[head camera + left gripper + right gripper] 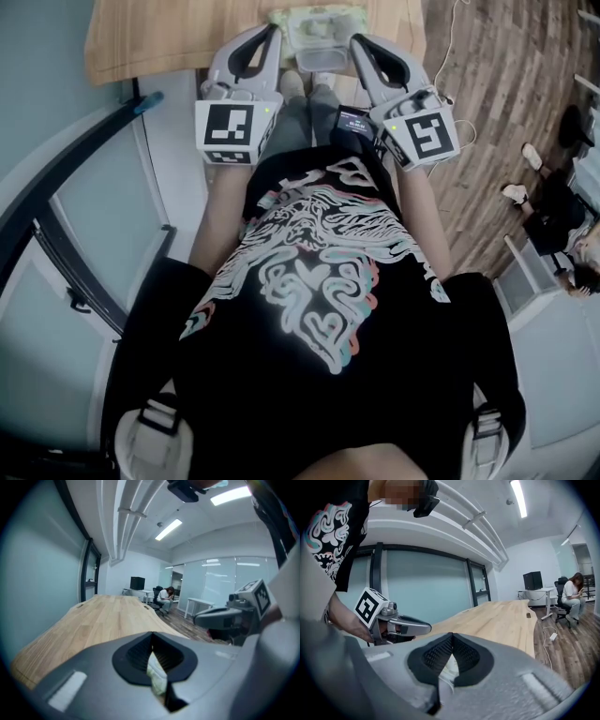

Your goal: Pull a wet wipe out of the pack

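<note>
While the left gripper (277, 34) and right gripper (355, 39) are resting closed against the pack (317, 22), no wipe is showing yet.

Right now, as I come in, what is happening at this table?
A person at a wooden table holds a claw in each hand. The left claw and the right claw are at either side of a pale green wet wipe pack near the table edge. Both claws are shut at the tips, with pale pack material showing in the gap behind them. No pulled-out wipe is visible.
</note>
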Tool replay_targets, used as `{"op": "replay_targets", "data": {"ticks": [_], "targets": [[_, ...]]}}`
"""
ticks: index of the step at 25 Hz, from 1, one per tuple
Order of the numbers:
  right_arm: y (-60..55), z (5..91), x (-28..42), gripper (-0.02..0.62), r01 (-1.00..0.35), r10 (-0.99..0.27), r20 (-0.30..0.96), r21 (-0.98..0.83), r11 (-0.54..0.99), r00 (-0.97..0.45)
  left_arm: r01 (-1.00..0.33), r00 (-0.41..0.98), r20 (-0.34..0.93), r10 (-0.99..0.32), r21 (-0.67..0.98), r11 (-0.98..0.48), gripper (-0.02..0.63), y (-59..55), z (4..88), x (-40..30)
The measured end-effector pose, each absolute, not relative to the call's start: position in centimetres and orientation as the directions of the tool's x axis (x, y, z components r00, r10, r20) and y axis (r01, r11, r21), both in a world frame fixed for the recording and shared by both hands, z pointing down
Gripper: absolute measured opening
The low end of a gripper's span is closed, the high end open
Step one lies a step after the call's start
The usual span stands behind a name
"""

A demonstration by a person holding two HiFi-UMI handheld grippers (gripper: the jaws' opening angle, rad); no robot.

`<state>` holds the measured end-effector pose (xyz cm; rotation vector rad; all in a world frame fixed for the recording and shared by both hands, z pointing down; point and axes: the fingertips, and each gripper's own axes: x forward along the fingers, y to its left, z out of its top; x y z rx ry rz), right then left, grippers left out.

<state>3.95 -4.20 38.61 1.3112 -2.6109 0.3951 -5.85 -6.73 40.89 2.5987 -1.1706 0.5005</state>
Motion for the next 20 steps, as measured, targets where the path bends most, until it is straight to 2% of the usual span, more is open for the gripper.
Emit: {"op": "replay_targets", "data": {"ticks": [11, 20], "targets": [[-4.9, 40.3, 4.8, -0.002, -0.78, -0.719, 0.308, -0.185, 0.597, -0.623, -0.63, 0.675, 0.507, -0.537, 0.015, -0.777, -0.009, -5.6, 43.9, -1.7], [-4.6, 42.4, 3.0, -0.002, -0.756, -0.669, 0.369, -0.18, 0.63, -0.645, -0.578, 0.686, 0.573, -0.448, 0.056, -0.814, -0.009, -5.3, 46.4, -1.0]]}}
